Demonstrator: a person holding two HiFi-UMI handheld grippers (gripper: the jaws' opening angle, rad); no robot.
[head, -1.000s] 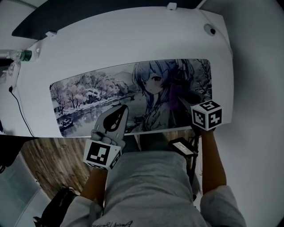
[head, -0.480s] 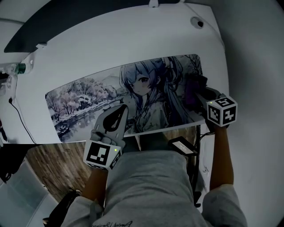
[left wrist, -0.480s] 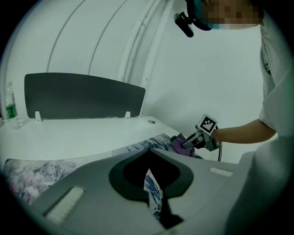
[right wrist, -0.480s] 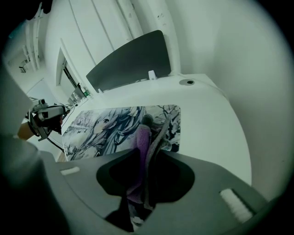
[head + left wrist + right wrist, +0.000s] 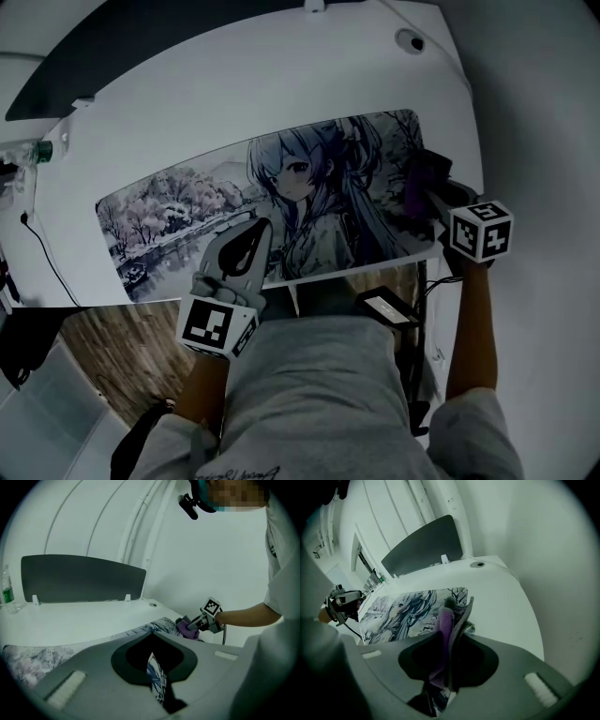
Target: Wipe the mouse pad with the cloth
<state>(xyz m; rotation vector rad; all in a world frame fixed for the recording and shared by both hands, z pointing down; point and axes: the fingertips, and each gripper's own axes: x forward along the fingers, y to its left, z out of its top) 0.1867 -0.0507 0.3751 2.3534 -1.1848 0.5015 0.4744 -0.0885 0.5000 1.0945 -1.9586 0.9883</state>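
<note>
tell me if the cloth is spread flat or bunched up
Bunched up. The purple cloth is folded into a wad, pinched in the jaws of the right hand-held gripper at the right end of the mouse pad.

White desk [image 5: 281, 84] bears mouse pad [image 5: 169, 202], perhaps a bottle [image 5: 42, 150].

Mouse pad [image 5: 187, 202] lies across desk [image 5: 281, 84], left to right. Left gripper [image 5: 253, 234] at pad's near edge, left of middle, jaws closed on that edge. Right gripper [image 5: 427, 183] at pad's right end (cloth [image 5: 415, 186] between jaws, touching pad). Bottle [image 5: 37, 150] at desk's far left. Panel [image 5: 141, 37] behind desk.
</note>
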